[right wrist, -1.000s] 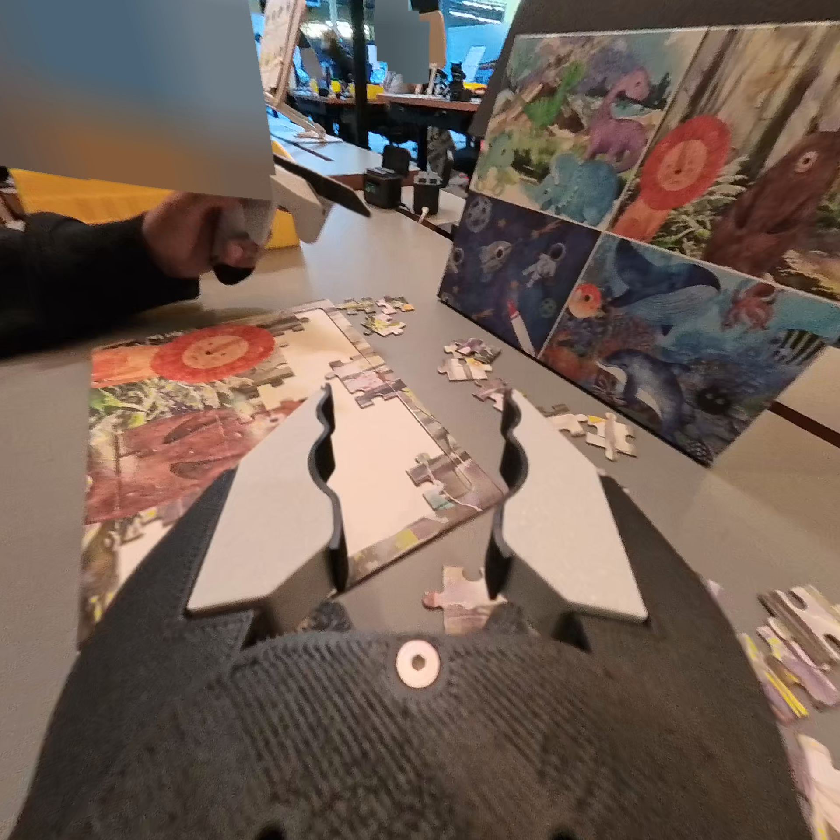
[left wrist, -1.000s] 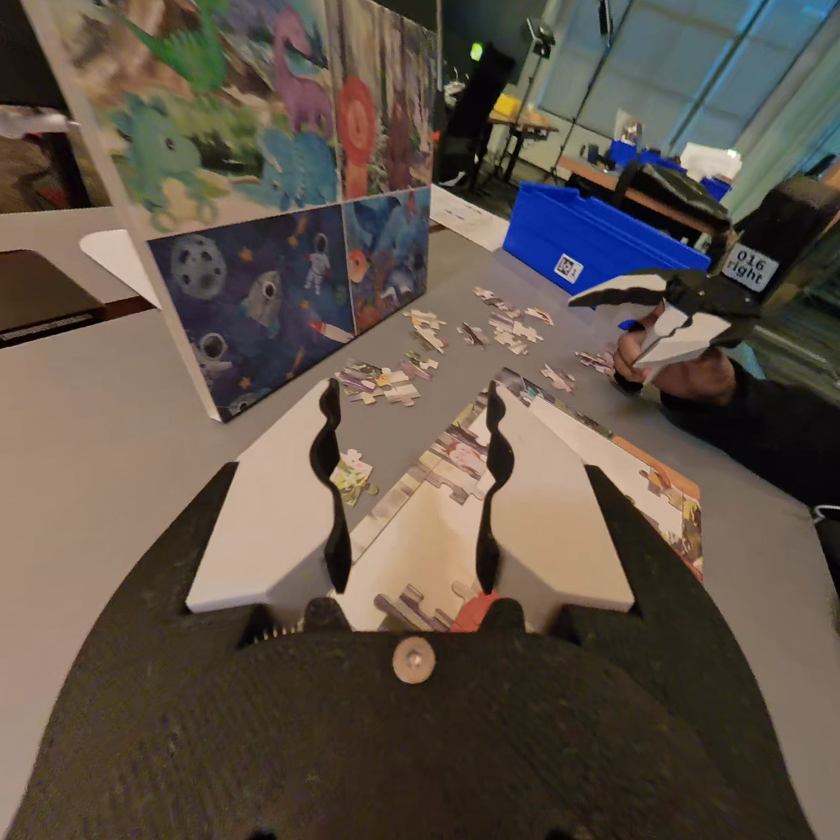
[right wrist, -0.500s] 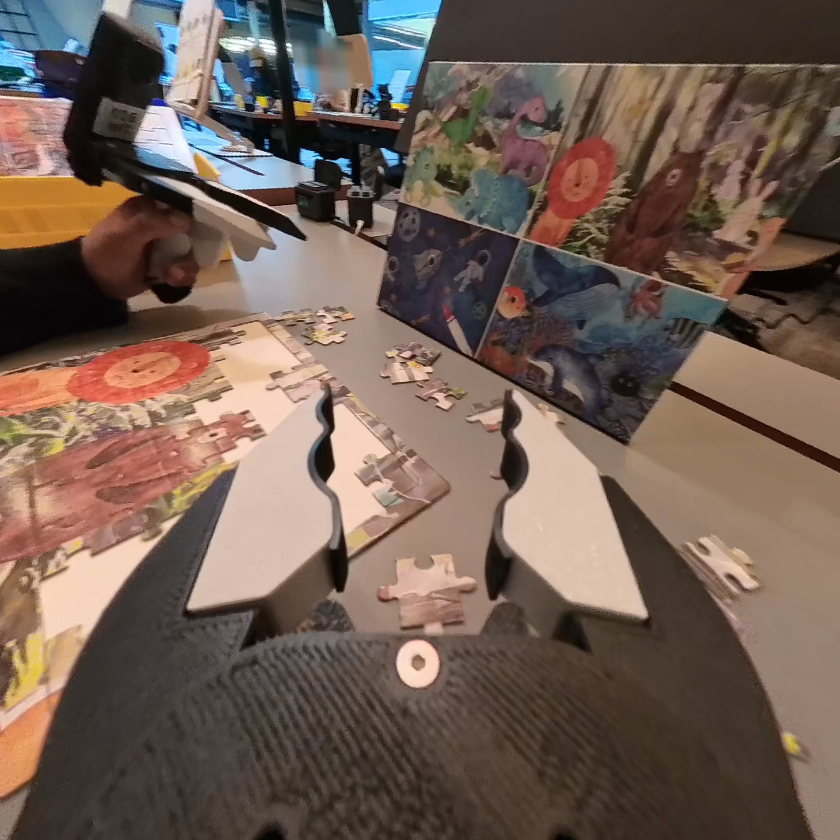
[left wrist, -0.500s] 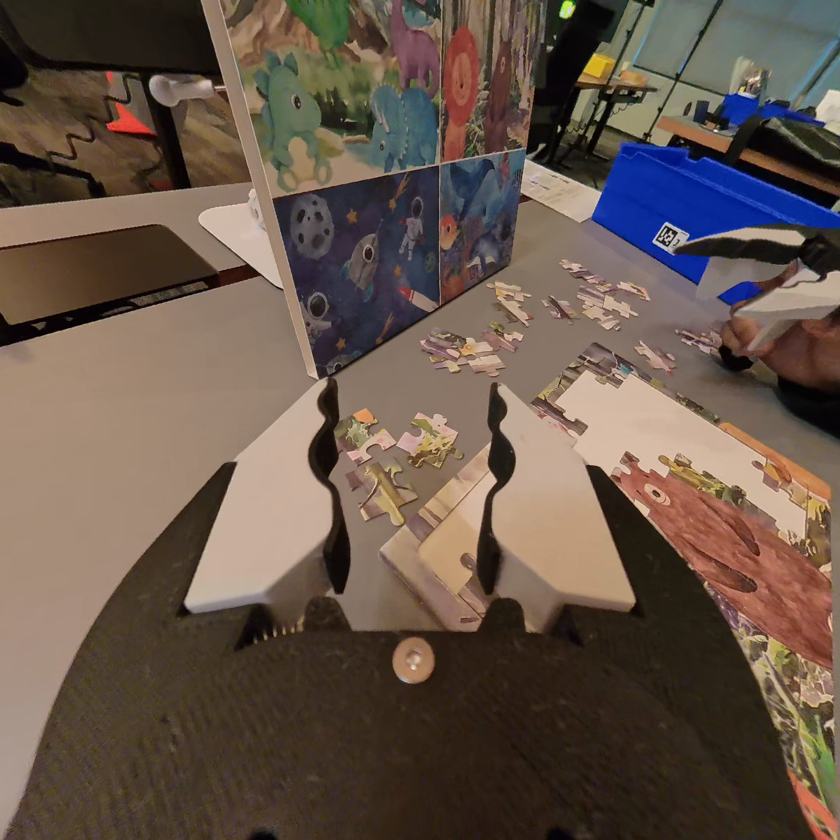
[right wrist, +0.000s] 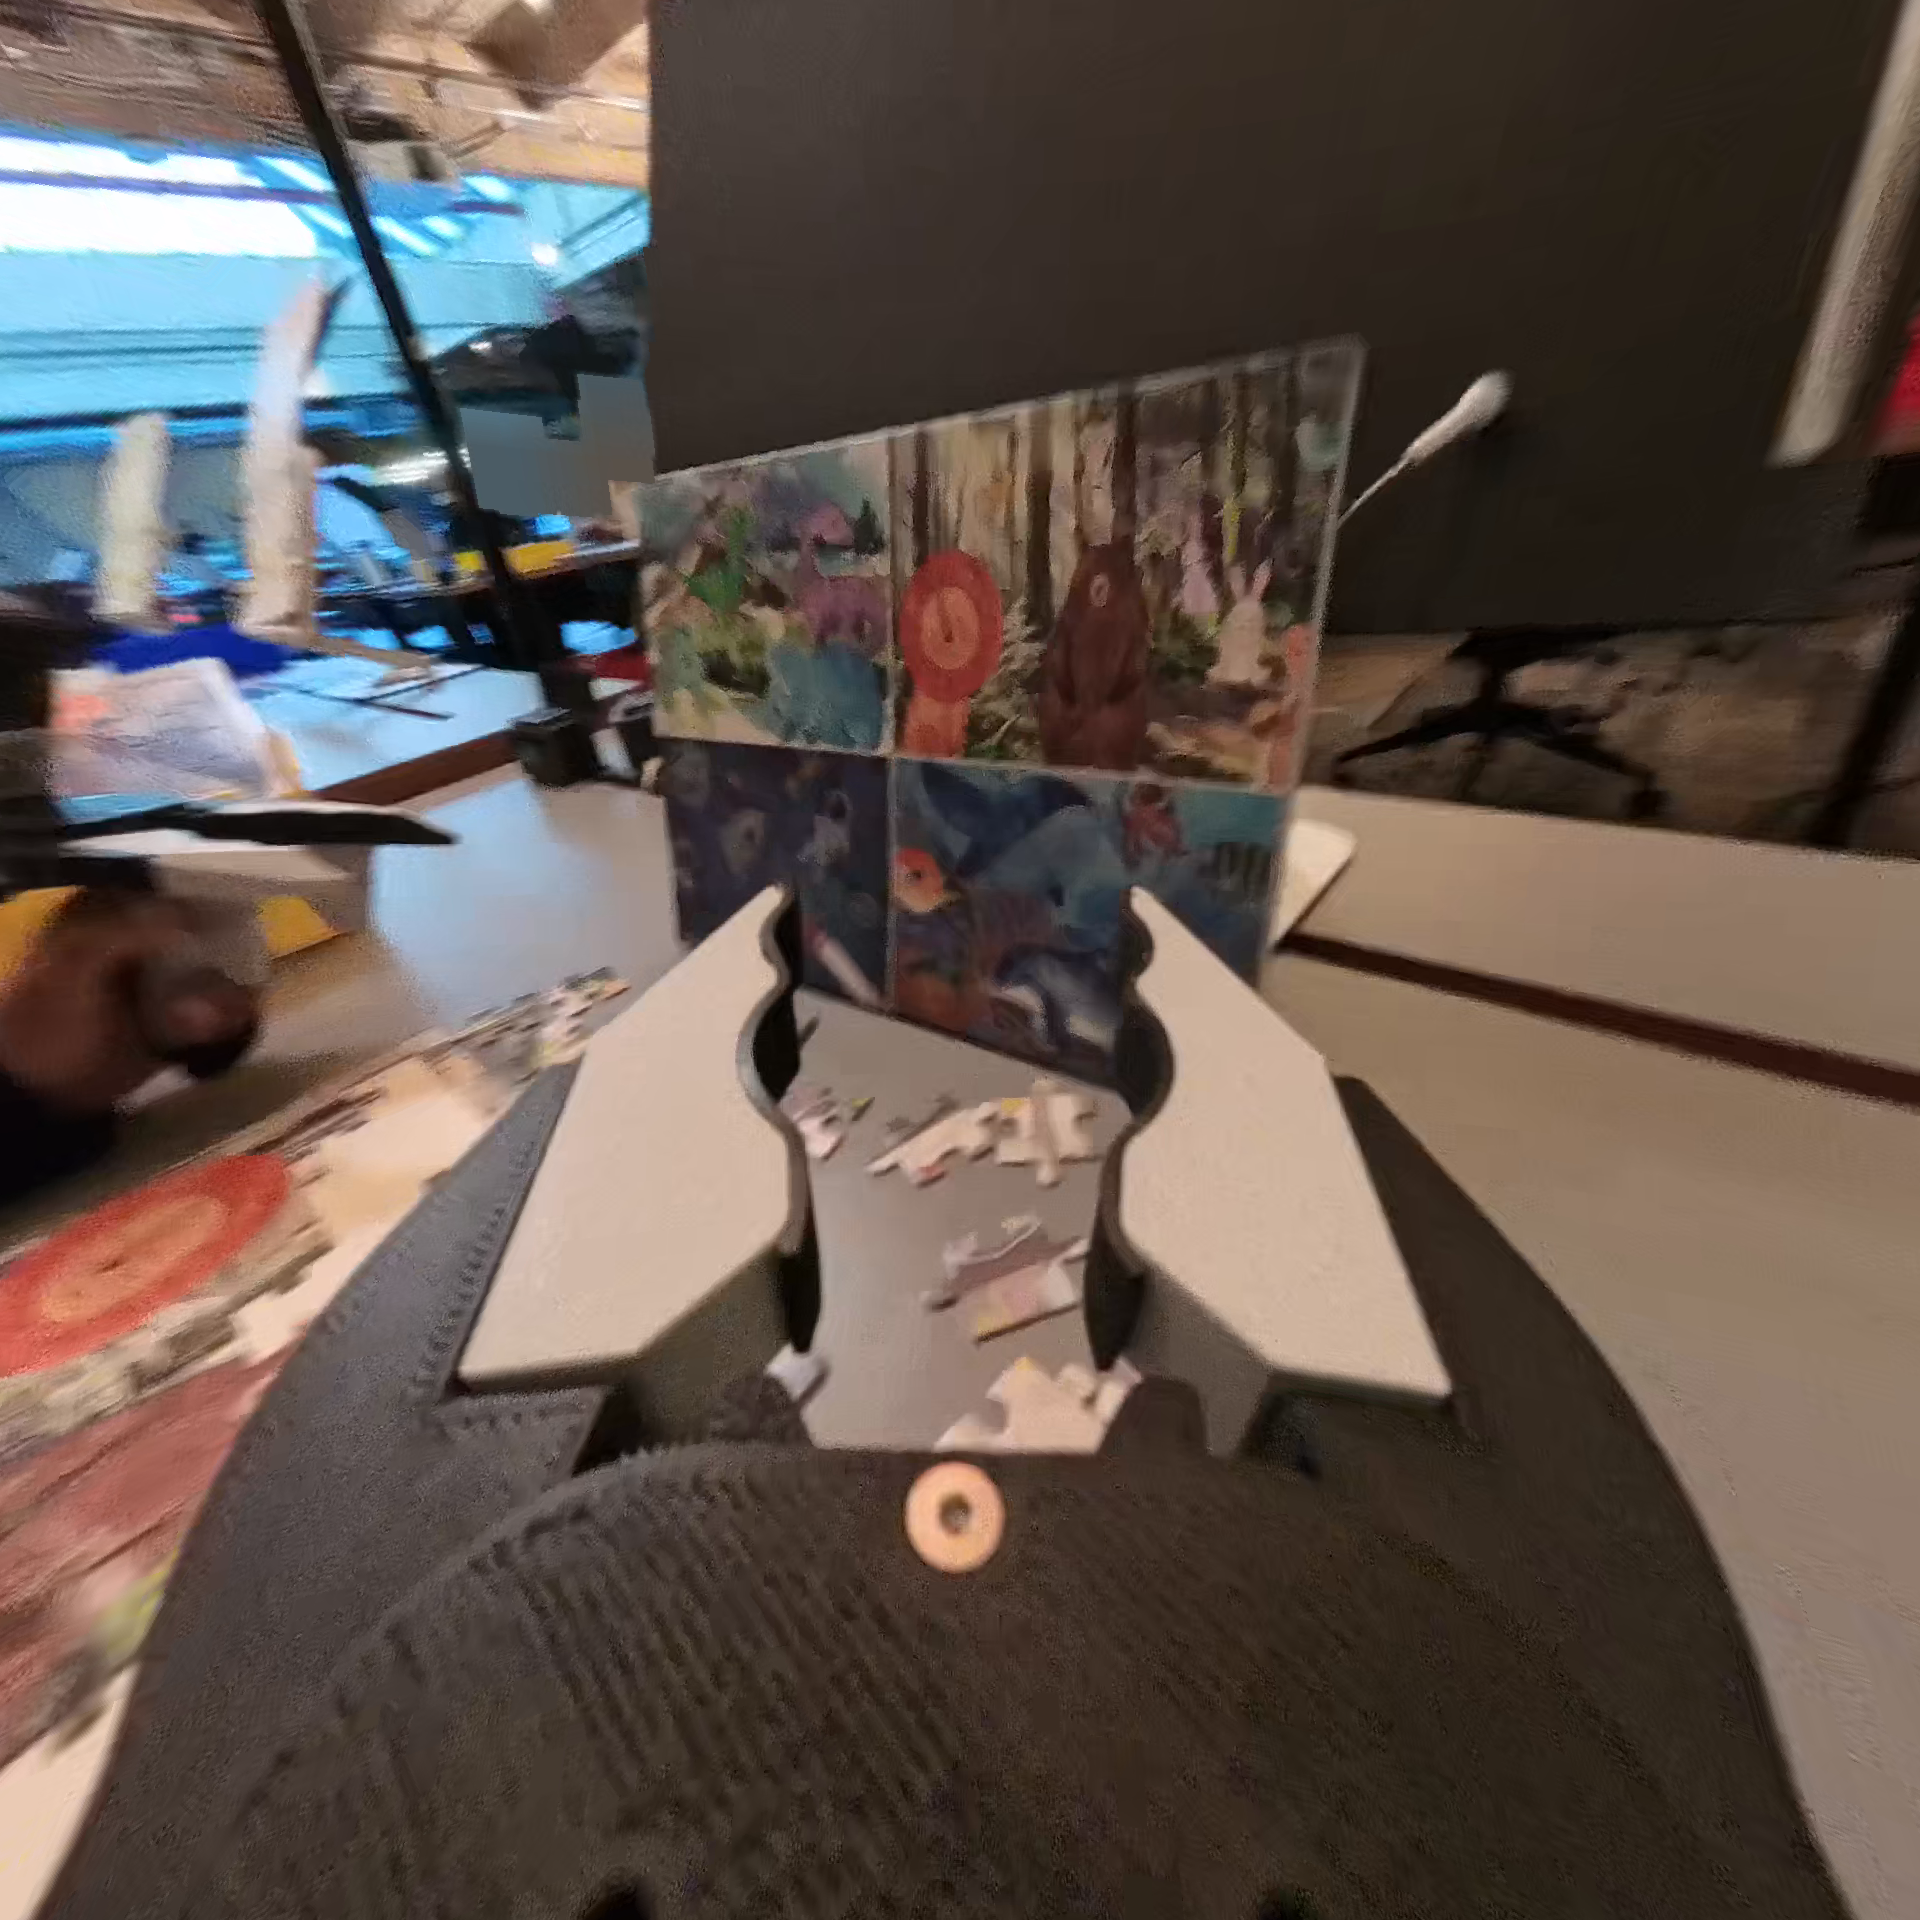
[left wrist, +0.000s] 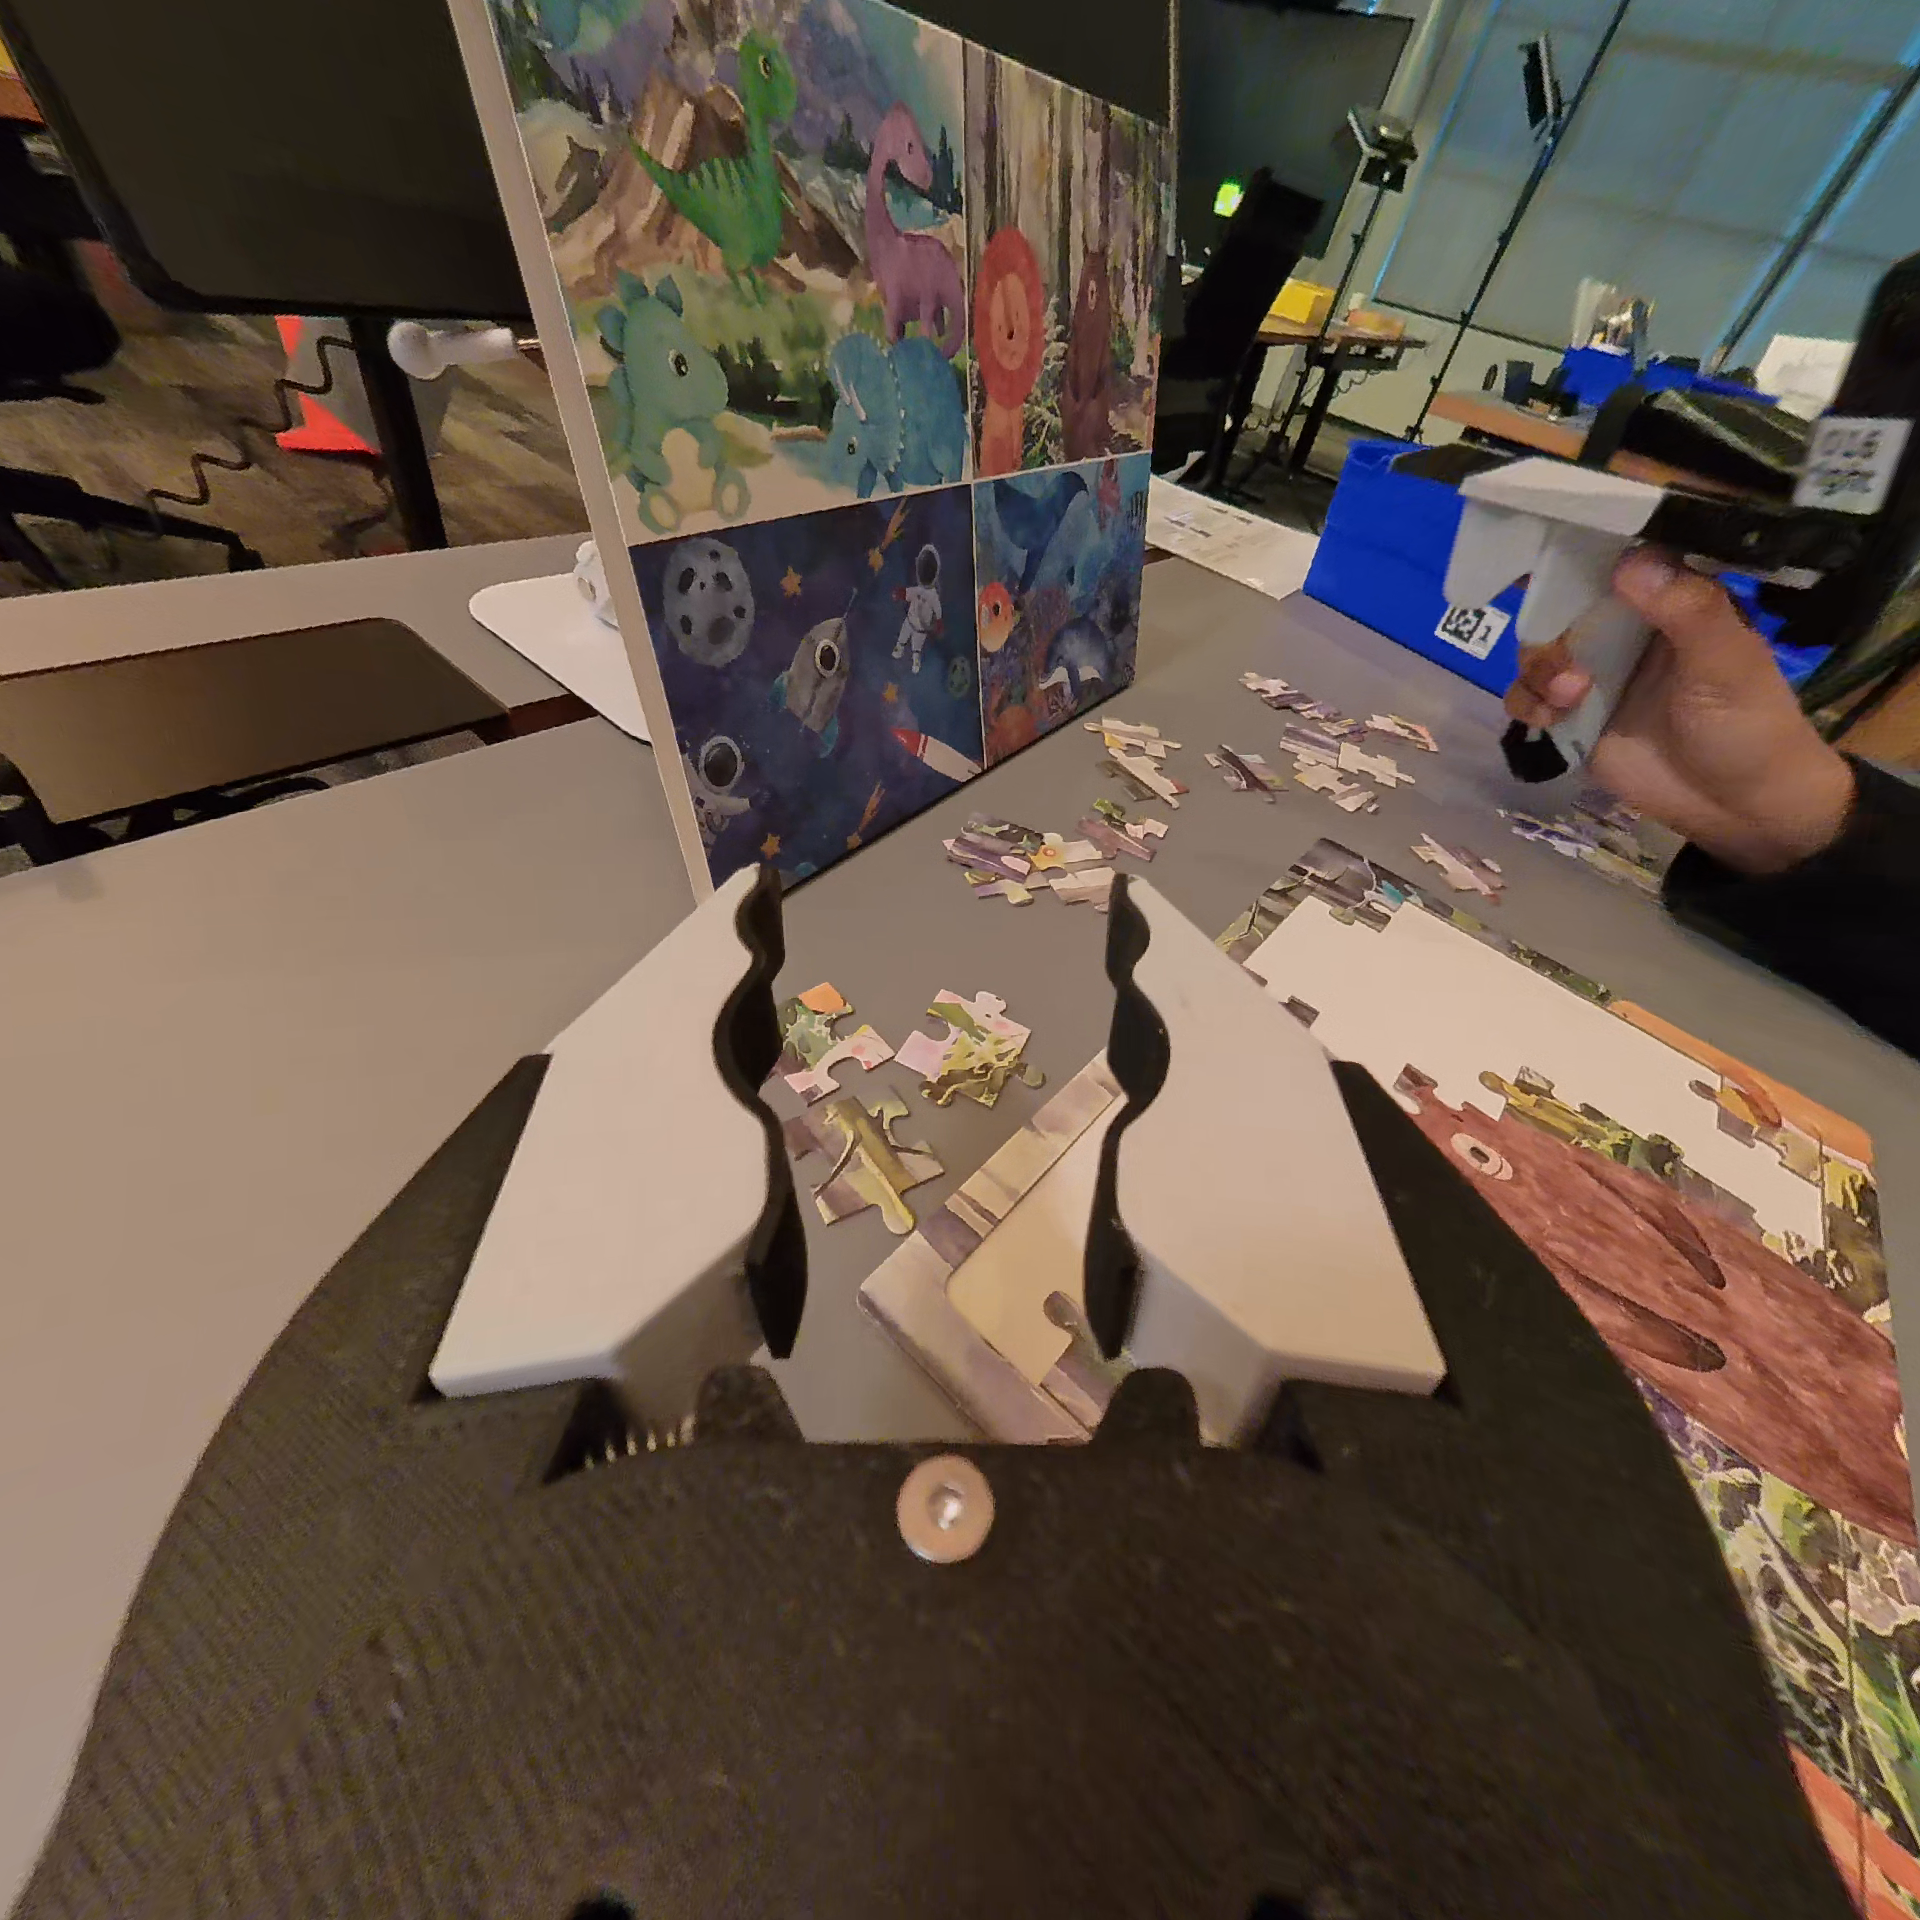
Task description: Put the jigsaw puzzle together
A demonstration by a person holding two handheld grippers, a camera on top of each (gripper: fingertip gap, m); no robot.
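On the grey table (left wrist: pixel 312 1039), the half-built jigsaw puzzle (left wrist: pixel 1662 1278) lay flat, its bear and lion filled in, with a bare white patch near its far corner. 3 loose pieces (left wrist: pixel 883 1091) sat just beyond that puzzle's near corner, framed between the fingers of the left gripper (left wrist: pixel 940 1122), whose jaws stood spread and empty, above the table rather than touching anything. More scattered pieces (left wrist: pixel 1049 857) lay in front of the upright picture board (left wrist: pixel 883 520).

The right gripper (right wrist: pixel 961 1153) was also spread and held nothing; its view was blurred, with loose pieces (right wrist: pixel 1003 1273) between and below its fingers.

The likely trouble: these pieces lie thin and flat, so a fingertip could skid one away instead of lifting it. The left fingers also hung near the puzzle's corner, and a careless descent might nudge joined border pieces apart.
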